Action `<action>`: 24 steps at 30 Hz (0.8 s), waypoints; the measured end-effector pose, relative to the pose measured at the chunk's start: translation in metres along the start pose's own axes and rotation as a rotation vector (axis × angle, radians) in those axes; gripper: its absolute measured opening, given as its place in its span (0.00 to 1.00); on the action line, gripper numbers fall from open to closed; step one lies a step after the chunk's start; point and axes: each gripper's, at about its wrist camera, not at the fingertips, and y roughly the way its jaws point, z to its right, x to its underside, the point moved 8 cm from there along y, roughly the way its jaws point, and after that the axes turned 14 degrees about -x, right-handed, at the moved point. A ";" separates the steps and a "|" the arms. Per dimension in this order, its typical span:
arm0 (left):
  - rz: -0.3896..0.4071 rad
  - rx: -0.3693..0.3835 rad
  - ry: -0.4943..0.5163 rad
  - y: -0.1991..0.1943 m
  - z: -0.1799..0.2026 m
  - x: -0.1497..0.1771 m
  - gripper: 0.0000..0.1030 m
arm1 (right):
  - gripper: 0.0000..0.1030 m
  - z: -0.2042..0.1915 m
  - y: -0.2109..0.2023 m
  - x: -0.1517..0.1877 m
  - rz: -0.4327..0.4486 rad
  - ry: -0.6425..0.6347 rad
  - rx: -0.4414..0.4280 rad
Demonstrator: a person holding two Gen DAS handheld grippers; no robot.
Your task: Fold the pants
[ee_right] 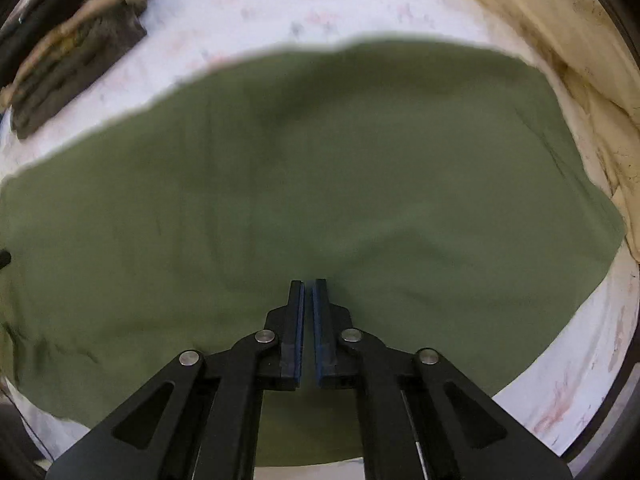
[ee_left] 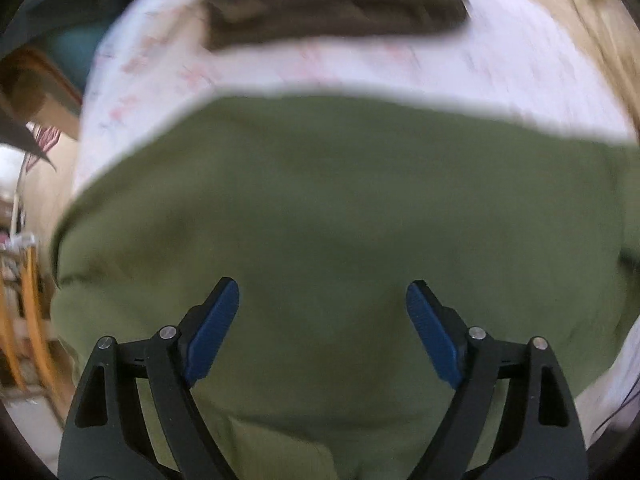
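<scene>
Olive green pants [ee_left: 340, 208] lie spread flat on a white sheet with faint pink marks [ee_left: 280, 68]. My left gripper [ee_left: 323, 284] hangs over the pants, pointing down, open, with nothing between its blue pads [ee_left: 214, 332]. In the right wrist view the same pants [ee_right: 320, 168] fill the middle of the picture. My right gripper [ee_right: 308, 282] points down at them, shut, its pads nearly touching. No cloth shows between the pads. Soft creases run toward its tips.
A folded stack of dark brown clothes [ee_left: 336, 4] lies on the sheet beyond the pants, seen also at the upper left [ee_right: 76, 52]. Crumpled beige fabric [ee_right: 580, 48] borders the sheet on the right. Wooden furniture [ee_left: 28, 320] stands off the left edge.
</scene>
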 end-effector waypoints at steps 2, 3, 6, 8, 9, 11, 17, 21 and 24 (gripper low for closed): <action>0.018 -0.012 -0.031 -0.002 0.001 0.013 0.81 | 0.03 0.009 -0.013 0.001 0.025 0.065 -0.036; 0.035 -0.003 -0.063 -0.008 -0.001 0.014 0.81 | 0.03 0.014 -0.022 0.000 0.051 0.084 -0.030; 0.097 0.001 -0.083 -0.025 -0.005 0.023 0.81 | 0.07 0.038 -0.051 0.001 0.145 0.111 0.033; 0.017 -0.009 -0.021 -0.009 0.003 0.041 0.81 | 0.05 0.060 -0.045 0.008 0.128 0.159 0.058; -0.061 -0.009 0.009 0.006 0.007 0.056 0.81 | 0.04 0.068 -0.035 0.012 0.093 0.169 0.062; -0.030 -0.013 -0.002 0.005 0.002 0.058 0.82 | 0.03 0.074 -0.027 0.015 0.077 0.161 0.051; 0.091 0.021 -0.133 -0.080 -0.057 0.052 0.81 | 0.08 0.043 -0.085 0.008 0.285 0.135 -0.038; 0.146 -0.010 -0.241 -0.107 -0.169 0.041 0.81 | 0.08 -0.015 -0.115 0.012 0.365 0.054 -0.226; 0.164 -0.030 -0.364 -0.104 -0.272 0.030 0.82 | 0.09 -0.061 -0.124 0.025 0.383 -0.058 -0.295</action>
